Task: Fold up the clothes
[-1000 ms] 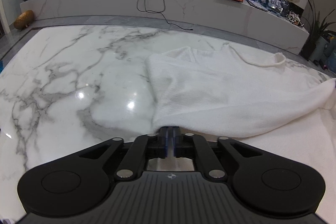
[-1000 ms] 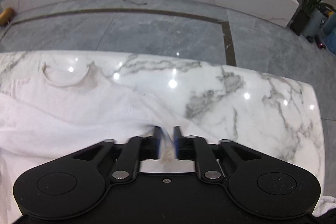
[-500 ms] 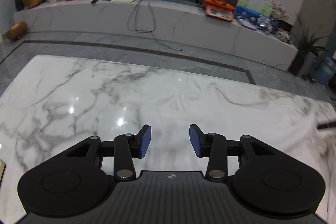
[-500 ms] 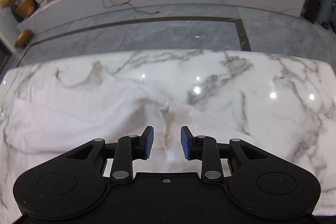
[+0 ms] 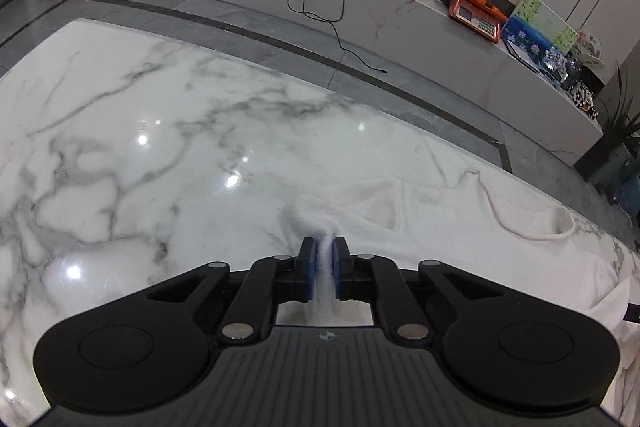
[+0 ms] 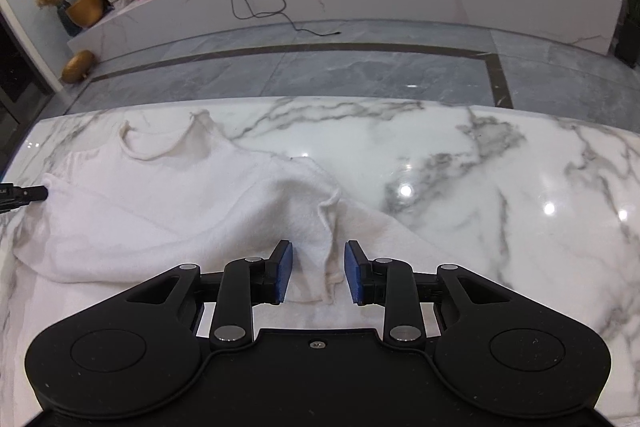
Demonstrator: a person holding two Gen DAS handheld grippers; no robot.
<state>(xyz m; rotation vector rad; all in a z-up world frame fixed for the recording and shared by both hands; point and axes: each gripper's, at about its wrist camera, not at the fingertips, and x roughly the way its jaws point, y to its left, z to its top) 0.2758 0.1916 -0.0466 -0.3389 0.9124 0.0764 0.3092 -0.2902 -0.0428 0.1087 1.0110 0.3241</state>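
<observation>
Left gripper [image 5: 324, 247] pinches a bunched fold of the fluffy white garment [image 5: 420, 215] between blue pads, while the right gripper [image 6: 318, 267] stands spread over a rumpled ridge of that cloth on the glossy veined marble table [image 6: 500, 179], its near hem hidden behind black housings.

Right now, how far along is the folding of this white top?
Early. The white top lies rumpled on the marble table, one side flopped inward. The left tongs pinch an edge; the right tongs are open over a ridge. Proper folds remain.
</observation>
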